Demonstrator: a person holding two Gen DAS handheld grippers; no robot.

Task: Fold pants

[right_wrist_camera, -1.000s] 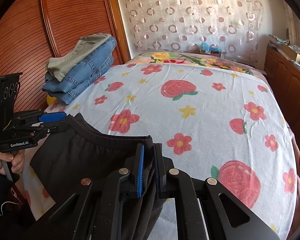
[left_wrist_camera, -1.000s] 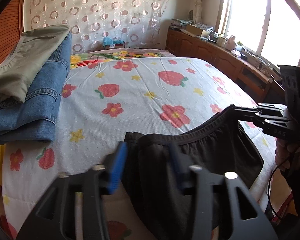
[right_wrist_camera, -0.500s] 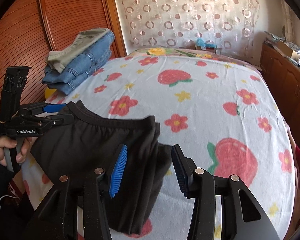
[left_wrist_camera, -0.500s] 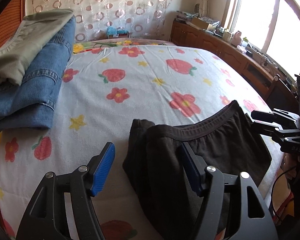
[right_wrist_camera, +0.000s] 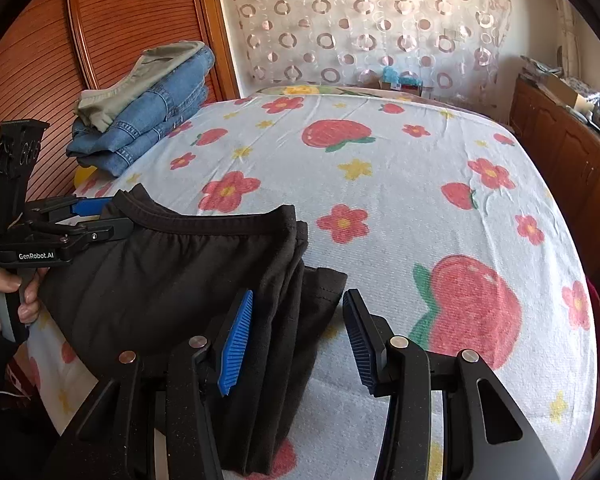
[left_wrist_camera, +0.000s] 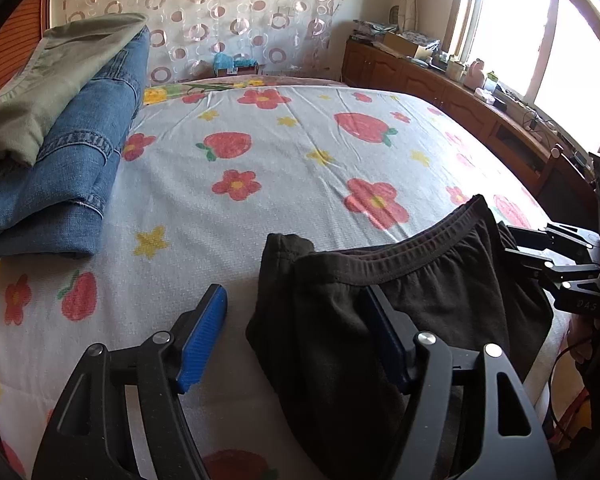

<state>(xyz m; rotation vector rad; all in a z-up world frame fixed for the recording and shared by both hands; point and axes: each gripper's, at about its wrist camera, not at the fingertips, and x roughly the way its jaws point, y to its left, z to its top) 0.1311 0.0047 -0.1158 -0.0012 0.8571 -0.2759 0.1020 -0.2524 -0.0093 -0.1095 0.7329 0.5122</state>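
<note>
Two hand-held grippers straddle black pants on bed, near edge. Left hand-held gripper jaws opening, w/ left fold between; right hand-held gripper stands wide over right fold. Waistband runs left-right, far side; both equally near.

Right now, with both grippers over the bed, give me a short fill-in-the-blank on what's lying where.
1. The black pants lie on a bedsheet printed with flowers and ____.
2. In the folded pile, the olive garment lies on top of the blue ____.
3. The right gripper has its pads apart, so it is ____.
4. The pads on the left gripper are coloured ____.

Missing words: strawberries; jeans; open; blue
</note>
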